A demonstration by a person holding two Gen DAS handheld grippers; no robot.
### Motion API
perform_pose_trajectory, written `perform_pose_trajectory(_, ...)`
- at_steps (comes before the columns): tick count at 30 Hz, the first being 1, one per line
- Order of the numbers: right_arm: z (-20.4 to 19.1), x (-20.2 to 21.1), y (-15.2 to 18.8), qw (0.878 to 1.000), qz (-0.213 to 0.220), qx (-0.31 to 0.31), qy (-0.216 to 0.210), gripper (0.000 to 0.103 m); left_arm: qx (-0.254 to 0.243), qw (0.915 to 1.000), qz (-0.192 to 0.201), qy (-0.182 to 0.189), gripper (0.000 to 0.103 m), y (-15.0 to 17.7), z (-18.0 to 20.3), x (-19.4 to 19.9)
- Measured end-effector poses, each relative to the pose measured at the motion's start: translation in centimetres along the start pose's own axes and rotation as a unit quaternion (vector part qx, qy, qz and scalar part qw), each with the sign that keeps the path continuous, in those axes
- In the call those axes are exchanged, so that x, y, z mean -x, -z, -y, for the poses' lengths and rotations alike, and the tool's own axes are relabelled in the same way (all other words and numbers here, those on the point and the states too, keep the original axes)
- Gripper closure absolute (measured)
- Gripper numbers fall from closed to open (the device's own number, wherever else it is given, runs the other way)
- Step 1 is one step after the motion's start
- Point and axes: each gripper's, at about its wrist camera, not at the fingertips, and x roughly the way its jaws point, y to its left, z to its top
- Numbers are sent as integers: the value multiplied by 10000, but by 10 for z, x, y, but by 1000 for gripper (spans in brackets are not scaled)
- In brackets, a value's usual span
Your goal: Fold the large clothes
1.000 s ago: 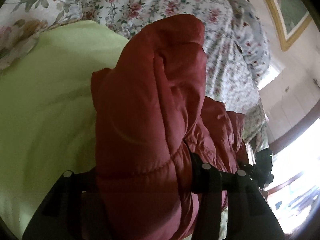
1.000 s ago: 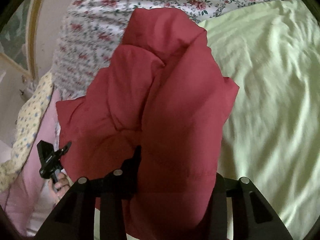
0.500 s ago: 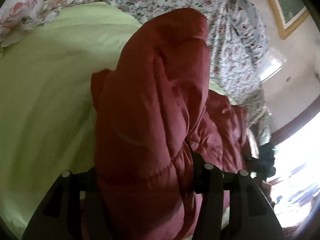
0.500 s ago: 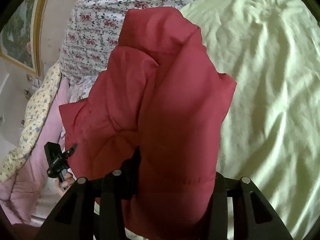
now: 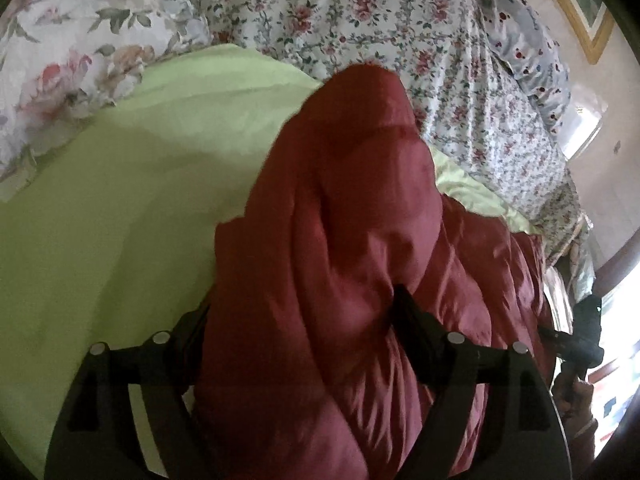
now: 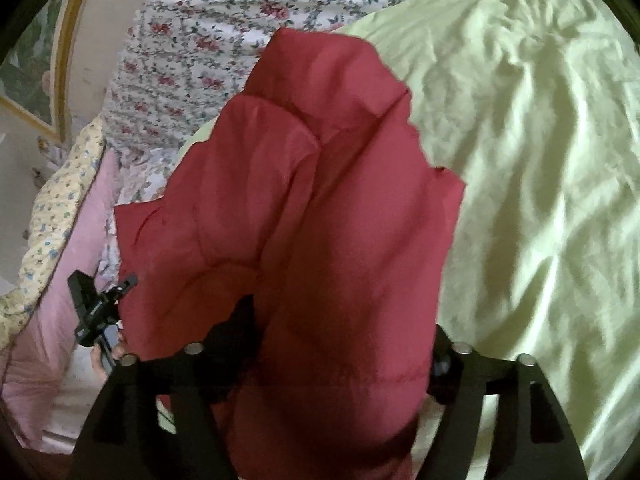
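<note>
A dark red padded jacket fills the middle of the left wrist view, bunched between the fingers of my left gripper, which is shut on it. In the right wrist view the same red jacket hangs bunched in my right gripper, also shut on it. Both hold the jacket above a light green bedsheet that also shows in the right wrist view. The fingertips are hidden by fabric. The right gripper shows small at the far right of the left wrist view, and the left gripper at the left of the right wrist view.
Floral bedding lies at the head of the bed, with a floral pillow at left. A framed picture hangs on the wall. A pink quilt lies at the bed's left side in the right wrist view.
Both grippers have carried the jacket further over the green sheet. The view has tilted so more floral bedding shows. The grip on the jacket is the same.
</note>
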Motion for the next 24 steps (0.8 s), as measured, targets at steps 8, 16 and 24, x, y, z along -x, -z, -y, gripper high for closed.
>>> perform_pose_trajectory(8, -5, 22, -24, 9951, 638, 106, 747, 14, 1, 9995, 304, -22, 18, -32, 14, 4)
perform_pose_trajectory(16, -18, 0, -63, 9929, 814, 181, 846, 25, -515, 9979, 114, -365, 57, -46, 43, -25)
perform_pose_trajectory(24, -47, 16, -54, 9796, 1325, 620, 1375, 88, -728, 9961, 307, -390, 84, -57, 56, -17)
